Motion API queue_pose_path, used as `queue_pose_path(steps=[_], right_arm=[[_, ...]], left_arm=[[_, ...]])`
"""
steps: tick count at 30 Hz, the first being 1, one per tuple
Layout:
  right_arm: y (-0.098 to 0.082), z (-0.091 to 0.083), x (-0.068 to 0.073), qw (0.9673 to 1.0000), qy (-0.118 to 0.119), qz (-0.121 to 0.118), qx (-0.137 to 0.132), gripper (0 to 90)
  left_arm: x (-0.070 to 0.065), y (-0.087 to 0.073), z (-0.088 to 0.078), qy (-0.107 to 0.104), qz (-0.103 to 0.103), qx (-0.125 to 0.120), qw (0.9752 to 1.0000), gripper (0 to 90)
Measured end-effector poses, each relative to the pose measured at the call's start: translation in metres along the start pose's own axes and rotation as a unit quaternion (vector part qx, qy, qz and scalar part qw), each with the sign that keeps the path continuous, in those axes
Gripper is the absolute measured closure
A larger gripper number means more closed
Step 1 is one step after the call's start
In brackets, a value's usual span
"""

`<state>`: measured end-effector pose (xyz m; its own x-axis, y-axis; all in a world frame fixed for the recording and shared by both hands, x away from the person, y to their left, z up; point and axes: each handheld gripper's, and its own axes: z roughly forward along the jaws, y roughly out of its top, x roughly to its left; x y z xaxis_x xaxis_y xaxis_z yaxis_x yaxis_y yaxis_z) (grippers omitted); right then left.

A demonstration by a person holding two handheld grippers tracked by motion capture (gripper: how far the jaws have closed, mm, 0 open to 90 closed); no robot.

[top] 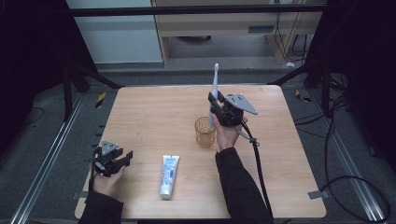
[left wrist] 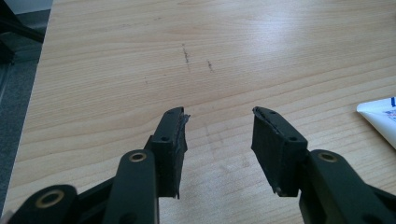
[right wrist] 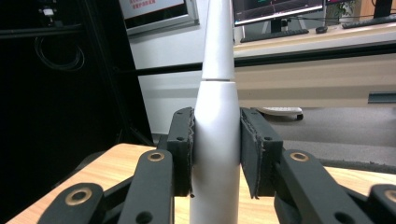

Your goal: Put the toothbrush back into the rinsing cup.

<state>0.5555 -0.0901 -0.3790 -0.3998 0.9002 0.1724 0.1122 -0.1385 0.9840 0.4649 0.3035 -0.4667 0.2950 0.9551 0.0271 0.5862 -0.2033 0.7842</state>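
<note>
Pinching the white toothbrush (top: pixel 215 88) upright above the amber cup (top: pixel 205 132), your right tool (top: pixel 215 109) has open table (top: pixel 154 112) around; your left tool (top: pixel 122 159) rests spread near the left edge.

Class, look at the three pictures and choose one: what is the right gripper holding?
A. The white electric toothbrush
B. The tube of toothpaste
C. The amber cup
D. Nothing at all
A: in the right gripper view the right gripper has both pads pressed on the handle of the white electric toothbrush, held upright by the amber cup, while the tube of toothpaste lies flat on the table.
</note>
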Motion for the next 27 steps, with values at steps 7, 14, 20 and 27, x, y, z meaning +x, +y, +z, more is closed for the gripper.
queue_pose_path(steps=[7,14,20,27], right_arm=[[-0.013,0.003,-0.002,0.9998,-0.004,0.000,0.021,67.3],[-0.022,0.005,-0.001,0.9994,-0.003,-0.005,0.034,67.2],[-0.033,0.006,-0.001,0.9984,-0.005,-0.008,0.055,67.2],[-0.042,0.003,-0.001,0.9967,-0.006,-0.018,0.079,67.1]], left_arm=[[0.000,0.000,0.000,0.000,0.000,0.000,1.0000,53.6],[0.000,0.000,0.000,0.000,0.001,0.001,1.0000,53.6],[-0.001,0.000,0.000,0.000,0.002,0.000,1.0000,53.6],[-0.001,0.000,0.000,0.000,0.002,0.001,1.0000,53.6]])
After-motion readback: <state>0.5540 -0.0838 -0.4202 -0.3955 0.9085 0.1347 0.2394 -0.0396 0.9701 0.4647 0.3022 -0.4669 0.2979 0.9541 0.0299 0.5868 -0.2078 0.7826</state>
